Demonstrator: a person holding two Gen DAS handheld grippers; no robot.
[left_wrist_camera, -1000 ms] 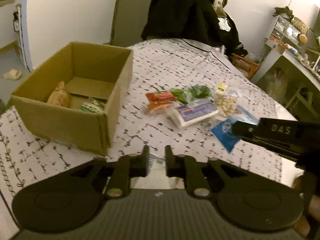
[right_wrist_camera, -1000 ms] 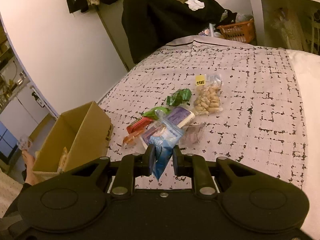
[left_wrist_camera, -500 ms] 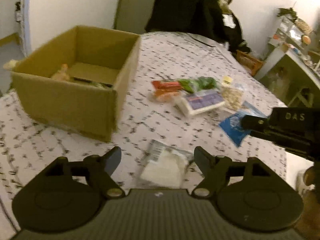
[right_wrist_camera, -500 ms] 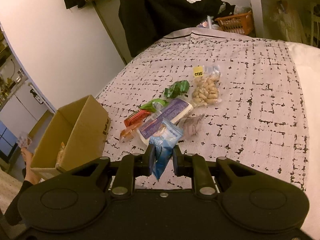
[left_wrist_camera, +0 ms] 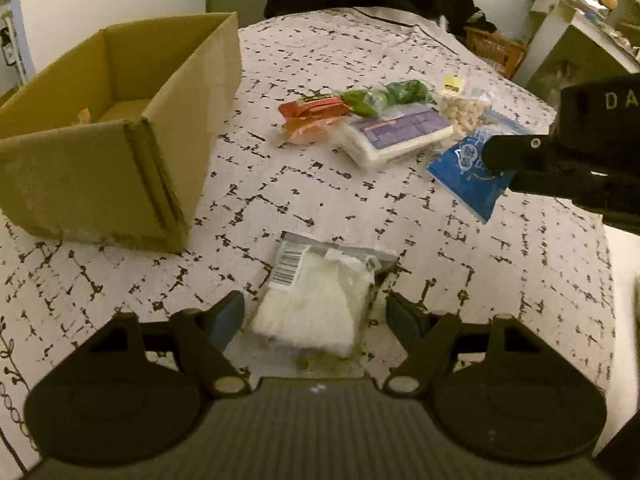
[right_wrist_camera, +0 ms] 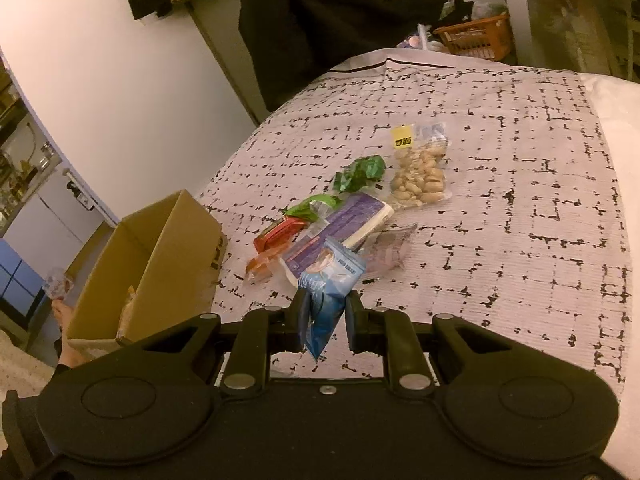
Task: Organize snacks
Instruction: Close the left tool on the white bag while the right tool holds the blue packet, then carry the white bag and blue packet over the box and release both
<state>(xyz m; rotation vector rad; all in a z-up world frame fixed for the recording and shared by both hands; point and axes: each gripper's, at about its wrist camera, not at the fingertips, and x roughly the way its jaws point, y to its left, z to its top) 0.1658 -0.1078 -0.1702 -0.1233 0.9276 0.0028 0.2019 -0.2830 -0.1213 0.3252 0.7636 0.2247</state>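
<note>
left hand-held gripper spread wide around white packet; right hand-held gripper clamped on blue pouch.

one box, eight snack packets outside it.

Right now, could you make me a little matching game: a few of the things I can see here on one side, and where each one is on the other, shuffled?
Things:
1. blue packet
2. white packet
3. peanut bag
4. cardboard box

Places:
A. lying on the cloth between the open left claw's fingers
B. at the far end of the snack pile
C. pinched in the right claw
D. standing left of the snack pile

Pairs: 1-C, 2-A, 3-B, 4-D
</note>
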